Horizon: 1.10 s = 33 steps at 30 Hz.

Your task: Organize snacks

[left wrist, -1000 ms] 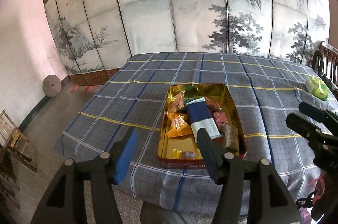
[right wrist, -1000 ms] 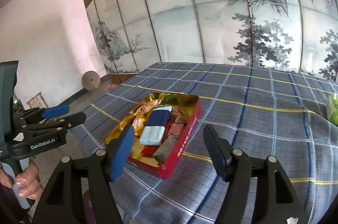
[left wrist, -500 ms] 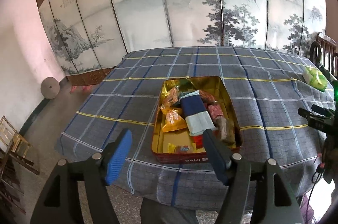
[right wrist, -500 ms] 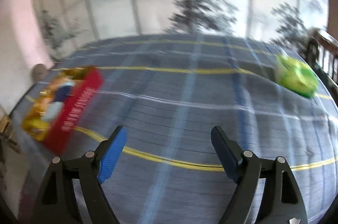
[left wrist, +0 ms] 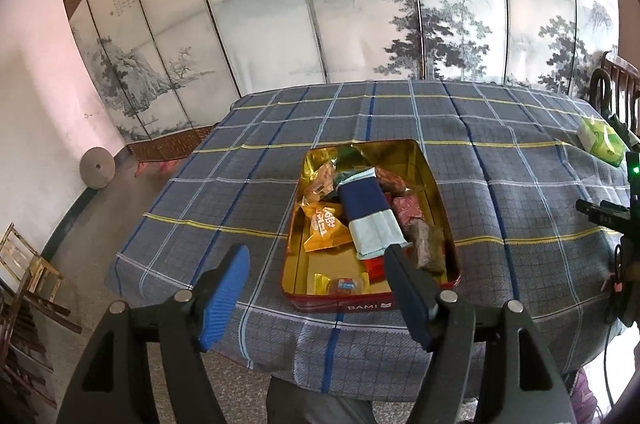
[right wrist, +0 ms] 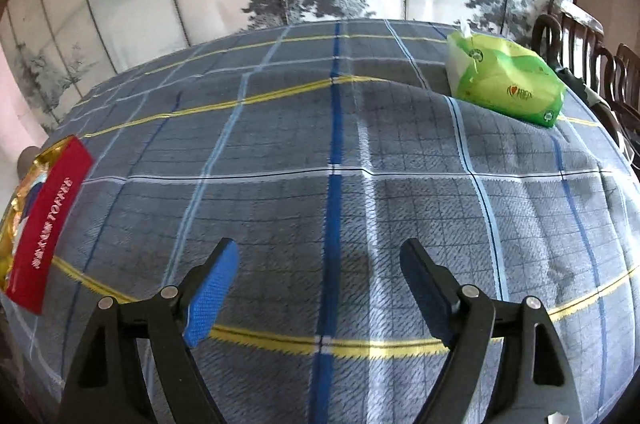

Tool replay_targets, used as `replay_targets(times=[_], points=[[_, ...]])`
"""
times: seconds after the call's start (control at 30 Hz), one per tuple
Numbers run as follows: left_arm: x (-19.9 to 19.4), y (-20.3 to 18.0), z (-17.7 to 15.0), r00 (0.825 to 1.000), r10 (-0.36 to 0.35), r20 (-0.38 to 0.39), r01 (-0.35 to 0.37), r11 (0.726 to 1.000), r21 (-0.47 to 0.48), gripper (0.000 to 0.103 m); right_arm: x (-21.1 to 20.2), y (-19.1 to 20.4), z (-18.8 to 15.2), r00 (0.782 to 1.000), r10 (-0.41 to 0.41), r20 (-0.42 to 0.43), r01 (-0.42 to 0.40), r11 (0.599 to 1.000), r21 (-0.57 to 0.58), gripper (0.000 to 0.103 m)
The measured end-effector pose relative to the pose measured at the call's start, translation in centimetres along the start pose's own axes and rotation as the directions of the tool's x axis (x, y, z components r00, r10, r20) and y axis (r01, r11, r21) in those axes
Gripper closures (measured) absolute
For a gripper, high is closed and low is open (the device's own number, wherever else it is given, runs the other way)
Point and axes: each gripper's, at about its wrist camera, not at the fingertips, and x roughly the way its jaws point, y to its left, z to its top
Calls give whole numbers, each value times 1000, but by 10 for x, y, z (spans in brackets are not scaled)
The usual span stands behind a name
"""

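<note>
While both your left gripper (left wrist: pixel 316 294) and right gripper (right wrist: pixel 318 290) gape empty (jaws just widened), the toffee tin (left wrist: pixel 370 224) near the bench (right wrist: pixel 360 144) edge could slide off if nudged.

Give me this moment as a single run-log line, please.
left gripper: open, empty, facing snack tin | right gripper: open, empty, over bare tablecloth | snacks in tin | green tissue pack far right
</note>
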Motion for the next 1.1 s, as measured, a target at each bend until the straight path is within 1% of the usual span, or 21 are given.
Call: replay_targets(times=[0.23,0.27,0.3,0.47,0.57,0.77,1.1], points=[[9,-1,4,1000,5,-17,-5,1000,10,30,24,-6,19,999,-32,-36,31,999,-16,19],[11,-1,5,1000,4,-21,-4,1000,9,27,27,-7,22,998,-43,-41,42,999,-23,17],[12,-1,6,1000,4,-23,-3,1000,6,26,32,-8,26,997,-55,-48,53,998,-33,14],[18,5,10,999,-10,-30,9,1000,-18,26,47,-16,40,993,-91,-75,87,995,-55,5],[20,2,11,1000,6,-25,-6,1000,-3,26,48,-17,42,993,-90,-74,86,995,-54,4],[24,-4,11,999,-5,-37,6,1000,23,25,47,-16,41,993,-93,-72,89,994,-56,4],[32,-1,11,998,-16,-56,17,1000,9,25,49,-16,44,993,-91,-80,87,995,-55,1]])
